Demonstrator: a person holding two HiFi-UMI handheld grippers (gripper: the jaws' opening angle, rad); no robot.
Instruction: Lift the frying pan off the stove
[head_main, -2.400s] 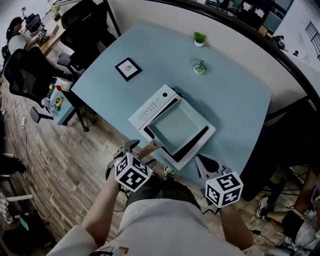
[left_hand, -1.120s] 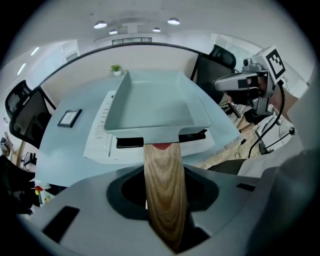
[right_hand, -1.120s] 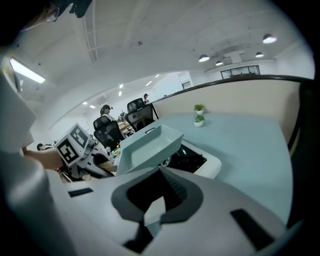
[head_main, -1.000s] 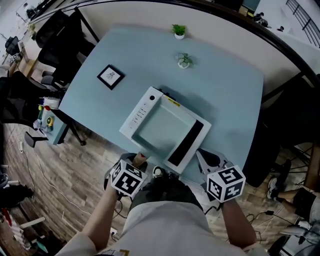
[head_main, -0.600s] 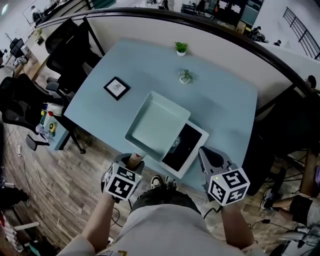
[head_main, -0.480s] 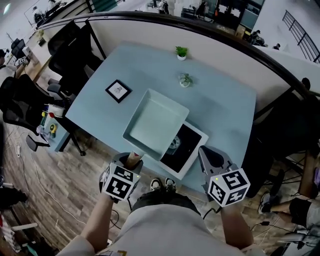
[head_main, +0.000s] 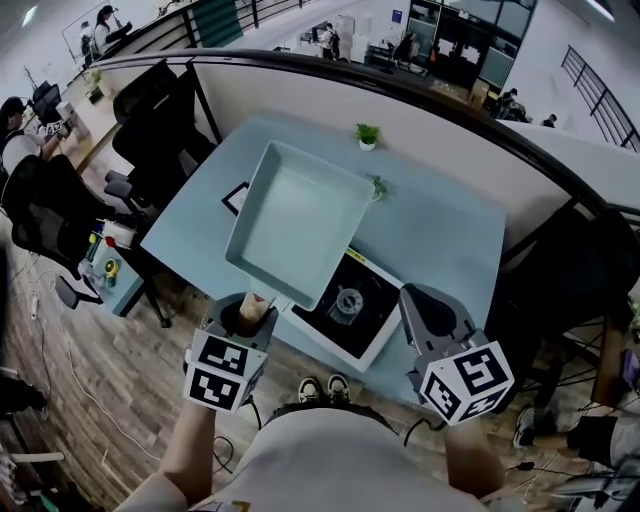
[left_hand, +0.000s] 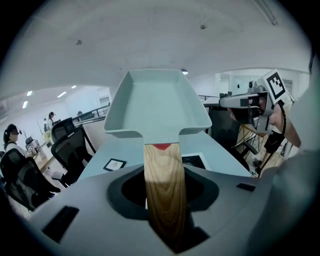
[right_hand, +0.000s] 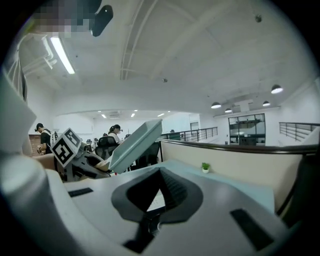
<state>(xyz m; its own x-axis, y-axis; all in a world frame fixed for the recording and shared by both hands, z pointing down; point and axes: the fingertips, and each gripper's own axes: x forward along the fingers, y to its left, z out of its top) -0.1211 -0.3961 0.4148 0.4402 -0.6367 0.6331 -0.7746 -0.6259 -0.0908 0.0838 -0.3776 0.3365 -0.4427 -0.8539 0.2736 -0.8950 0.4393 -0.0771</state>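
Frying pan (head_main: 300, 220) is already off the stove (head_main: 330, 325): it hangs in the air, tilted, above the left half of the table (head_main: 440, 240), with nothing under it touching. The lift itself looks done; what seems left is only to carry it clear or set it down.

The left gripper (head_main: 248, 315) is clamped on the pan's handle (left_hand: 164, 190), which runs straight between its jaws. The right gripper (head_main: 420, 300) hovers over the table's near edge, right of the stove; its jaws look drawn together with nothing between them, though the dark cavity makes that hard to be sure of.

The pan is square with rounded corners and flared walls, matte pale mint-green inside and out. Its handle is a flat bar of light wood with visible grain and a small red mark where it meets the pan. The stove at the near edge has a white housing and a glossy black top bearing a round ring.
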